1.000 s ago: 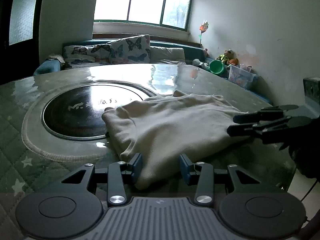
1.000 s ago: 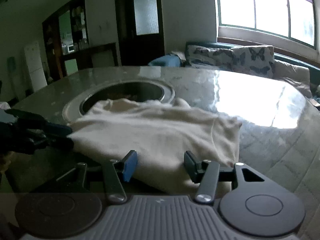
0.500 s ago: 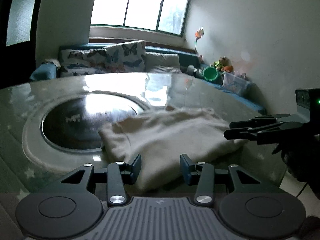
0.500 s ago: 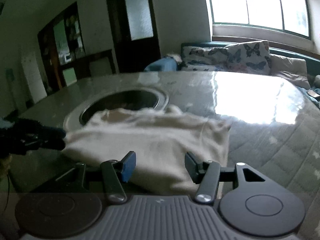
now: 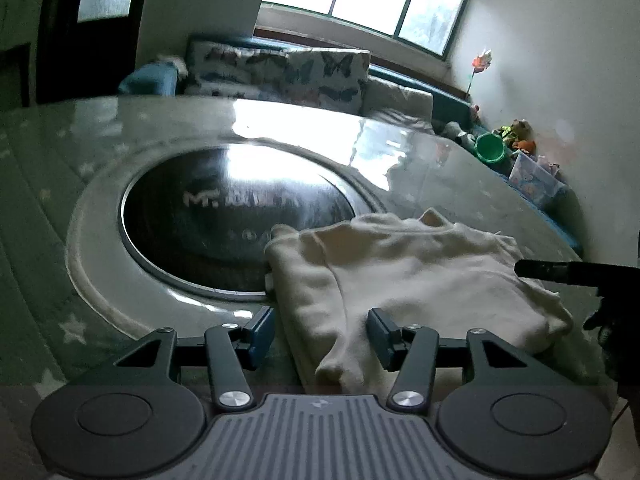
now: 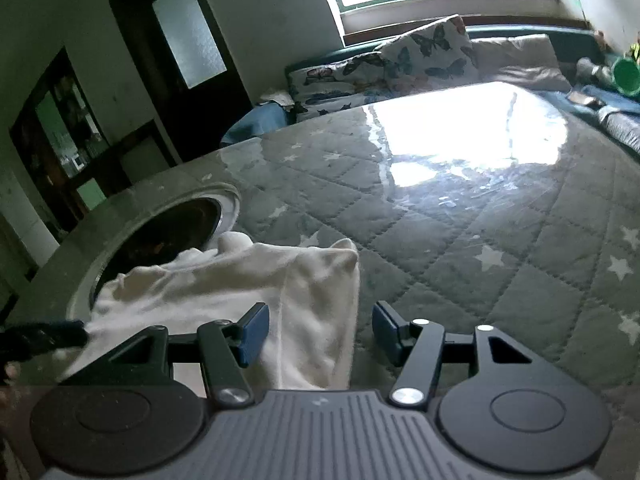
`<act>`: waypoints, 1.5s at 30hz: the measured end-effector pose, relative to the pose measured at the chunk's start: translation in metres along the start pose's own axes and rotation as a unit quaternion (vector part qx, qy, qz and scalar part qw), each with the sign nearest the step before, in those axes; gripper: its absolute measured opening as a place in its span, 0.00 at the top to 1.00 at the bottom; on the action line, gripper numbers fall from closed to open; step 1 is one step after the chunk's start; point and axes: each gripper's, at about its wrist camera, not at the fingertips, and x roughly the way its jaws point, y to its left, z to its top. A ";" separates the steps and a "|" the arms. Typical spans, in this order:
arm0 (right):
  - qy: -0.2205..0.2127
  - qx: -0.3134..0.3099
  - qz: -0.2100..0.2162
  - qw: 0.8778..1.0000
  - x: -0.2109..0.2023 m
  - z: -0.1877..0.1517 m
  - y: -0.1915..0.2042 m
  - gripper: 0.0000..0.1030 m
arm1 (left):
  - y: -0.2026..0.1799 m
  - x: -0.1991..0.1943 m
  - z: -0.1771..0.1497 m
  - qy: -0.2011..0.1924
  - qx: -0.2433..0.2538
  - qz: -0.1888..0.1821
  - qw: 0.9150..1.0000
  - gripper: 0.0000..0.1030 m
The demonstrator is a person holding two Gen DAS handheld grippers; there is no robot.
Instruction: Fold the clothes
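We see our left hand-held gripper and right hand-held gripper, jaws opening, straddling opposite near corners of the cream garment lying crosswise on the desk.

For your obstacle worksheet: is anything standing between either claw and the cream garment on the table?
Nothing visible does. The garment already lies in the gap of the left claw and of the right claw; both claws' jaws are opening, pads off the cloth. No other object lies on the table near it.
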 end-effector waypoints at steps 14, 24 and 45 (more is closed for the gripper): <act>0.010 -0.012 0.012 1.000 0.007 0.002 0.012 0.71 | -0.015 0.004 0.000 -0.002 0.002 0.011 1.000 0.67; 0.002 -0.033 0.009 0.999 0.009 -0.001 0.024 0.85 | -0.015 0.014 0.007 0.002 -0.023 0.001 1.000 0.80; -0.114 -0.061 -0.181 0.975 -0.098 0.034 -0.049 0.87 | -0.168 0.076 0.067 -0.026 0.123 -0.104 0.987 0.83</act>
